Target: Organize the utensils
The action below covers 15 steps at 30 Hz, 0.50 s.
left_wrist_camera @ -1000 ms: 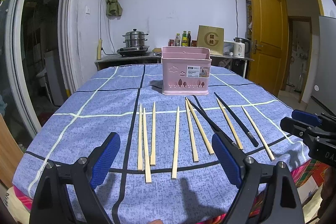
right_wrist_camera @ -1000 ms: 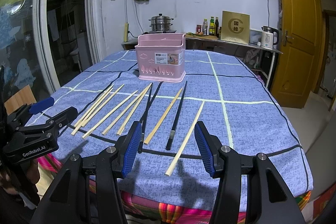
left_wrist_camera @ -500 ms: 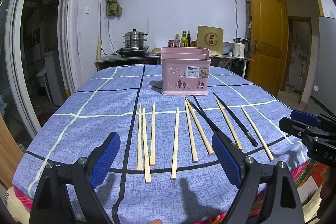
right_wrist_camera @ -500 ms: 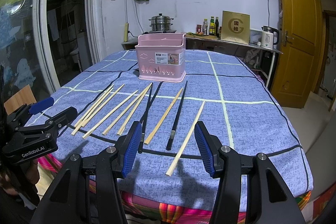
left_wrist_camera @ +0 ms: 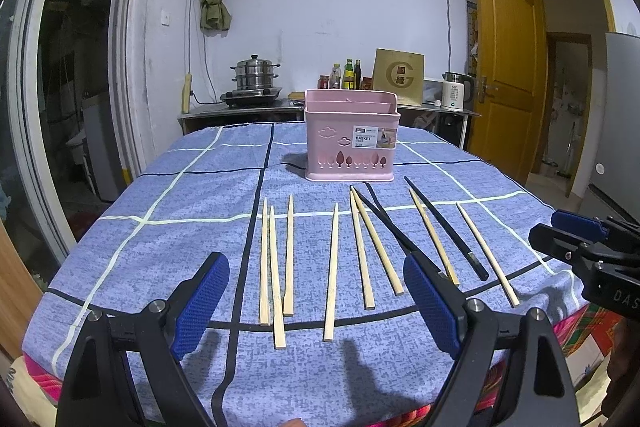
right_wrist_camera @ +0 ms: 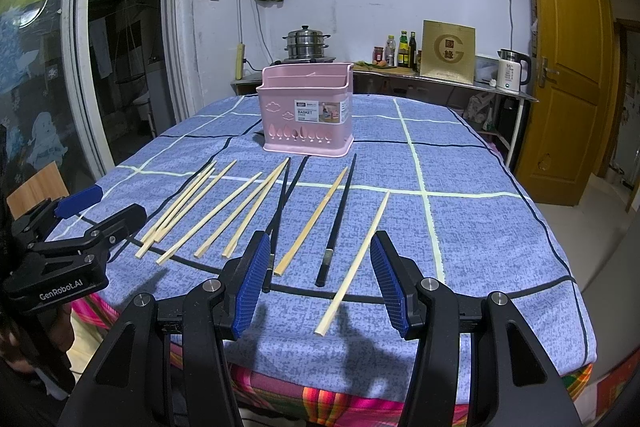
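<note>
While both grippers, left (left_wrist_camera: 316, 303) and right (right_wrist_camera: 316, 283), hover spread and empty, chopsticks (right_wrist_camera: 352, 263) lie lengthwise ahead pointing at the basket (right_wrist_camera: 306, 119), the rightmost nearest the right gripper.

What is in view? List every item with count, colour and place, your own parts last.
wooden chopsticks: 8, pale, lying in a row on the tablecloth
black chopsticks: at least 2, black, among the wooden ones
basket: 1, pink, behind the row
tablecloth: 1, blue with a grid, covering the table
steamer pot: 1, silver, back counter
bottles: several, mixed, back counter
kettle: 1, white, back counter
left claw: 1, black and blue, open
right claw: 1, black and blue, open
</note>
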{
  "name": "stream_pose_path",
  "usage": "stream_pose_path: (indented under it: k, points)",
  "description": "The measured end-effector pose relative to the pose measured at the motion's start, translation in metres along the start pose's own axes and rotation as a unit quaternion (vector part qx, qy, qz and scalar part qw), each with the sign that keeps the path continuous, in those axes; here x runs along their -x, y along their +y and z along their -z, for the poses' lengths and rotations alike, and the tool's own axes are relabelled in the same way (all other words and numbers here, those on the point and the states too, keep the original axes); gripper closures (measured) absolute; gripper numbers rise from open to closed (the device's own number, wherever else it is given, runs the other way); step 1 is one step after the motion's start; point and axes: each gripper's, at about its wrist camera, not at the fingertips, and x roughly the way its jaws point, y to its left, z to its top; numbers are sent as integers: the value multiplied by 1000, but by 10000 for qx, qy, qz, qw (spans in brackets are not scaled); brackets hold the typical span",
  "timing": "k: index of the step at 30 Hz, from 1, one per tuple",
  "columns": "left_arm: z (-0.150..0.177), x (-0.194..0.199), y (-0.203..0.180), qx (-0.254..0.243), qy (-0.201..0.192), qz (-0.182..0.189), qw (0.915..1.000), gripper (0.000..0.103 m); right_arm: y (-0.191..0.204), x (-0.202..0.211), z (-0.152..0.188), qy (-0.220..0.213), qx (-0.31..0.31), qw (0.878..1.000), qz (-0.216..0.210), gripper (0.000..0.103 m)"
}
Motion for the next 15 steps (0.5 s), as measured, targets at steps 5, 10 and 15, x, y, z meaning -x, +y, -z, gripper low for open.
stream_pose_path:
  k: [5, 10, 15]
  points:
    - [0, 0, 0, -2, -4, -12, 10000, 14, 0, 1, 0, -1, 0, 10000, -1, 50]
    - [-1, -1, 0, 3, -2, -26, 10000, 14, 0, 1, 0, -1, 0, 10000, -5, 50]
    - [-1, -3, 2, 84, 61, 17, 9999, 14, -1, 1, -1, 2, -11, 10000, -10, 50]
